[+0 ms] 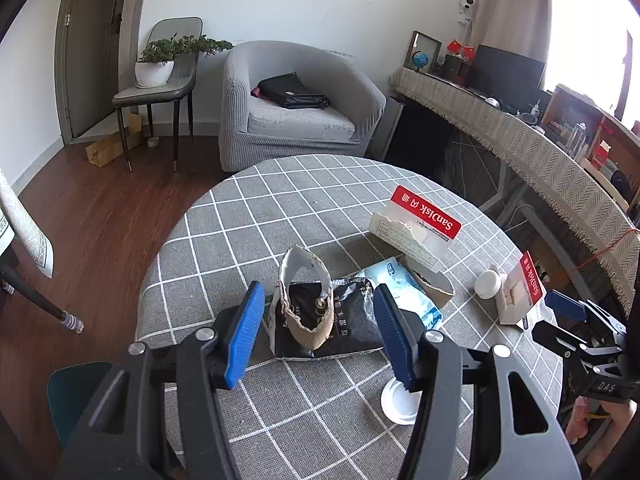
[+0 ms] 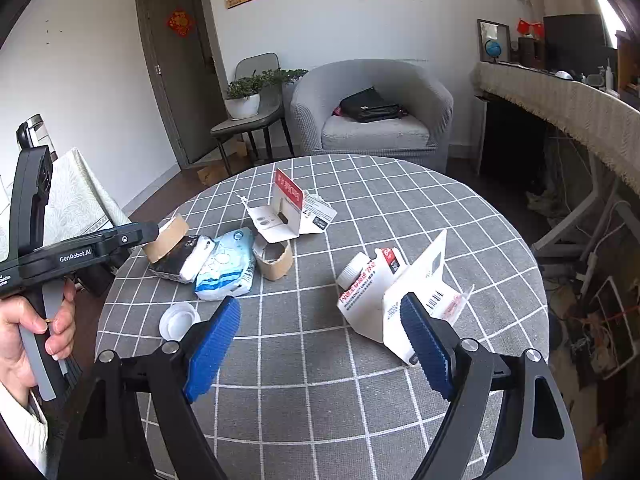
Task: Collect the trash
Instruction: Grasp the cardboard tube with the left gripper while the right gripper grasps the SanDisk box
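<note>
A round table (image 1: 248, 216) under a grey checked cloth fills the left wrist view, one grey armchair (image 1: 296, 96) behind it. At lower centre the left gripper (image 1: 316, 332) stands apart, empty, framing one torn cardboard ring (image 1: 306, 300) on one black pouch (image 1: 352, 320). One white lid (image 1: 394, 400) lies lower right.

In the right wrist view, the right gripper (image 2: 320, 344) gapes wide, empty. Two red-and-white cards, one at centre (image 2: 292, 208), one right (image 2: 400, 300), lie among the trash; a hand (image 2: 24, 332) grips the left tool.
</note>
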